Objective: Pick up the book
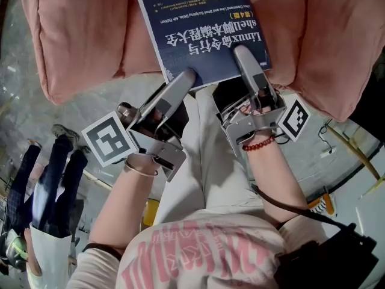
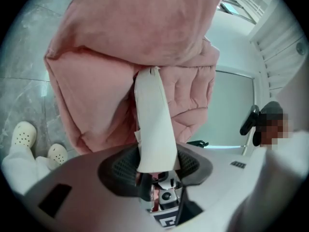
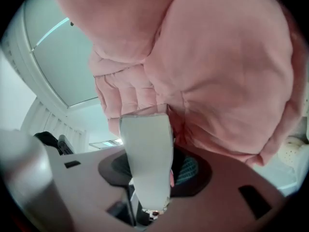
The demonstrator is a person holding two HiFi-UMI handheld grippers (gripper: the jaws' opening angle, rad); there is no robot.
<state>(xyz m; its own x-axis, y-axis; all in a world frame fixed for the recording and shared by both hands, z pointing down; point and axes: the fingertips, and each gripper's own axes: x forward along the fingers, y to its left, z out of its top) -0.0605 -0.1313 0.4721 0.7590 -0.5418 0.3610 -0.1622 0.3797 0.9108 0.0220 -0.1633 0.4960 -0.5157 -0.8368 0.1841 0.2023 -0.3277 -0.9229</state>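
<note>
A dark blue book [image 1: 198, 23] with white print lies tilted over pink cushions [image 1: 78, 35], its near edge toward me. My left gripper [image 1: 187, 77] clamps the book's near left corner, its upper finger on the cover. My right gripper [image 1: 243, 56] holds the near right part of the same edge, one finger lying on the cover. In the left gripper view the book's white page edge [image 2: 153, 124] stands between the jaws of the left gripper [image 2: 154, 170]. The right gripper view shows the page edge [image 3: 146, 149] filling the gap of the right gripper [image 3: 149, 178], pads against it.
Pink cushions [image 1: 337, 41] surround the book on both sides and behind. A person in dark trousers [image 1: 54, 185] stands at the left on the grey marble floor, white clogs [image 2: 24, 134] showing. A black bag [image 1: 337, 257] hangs at my right side.
</note>
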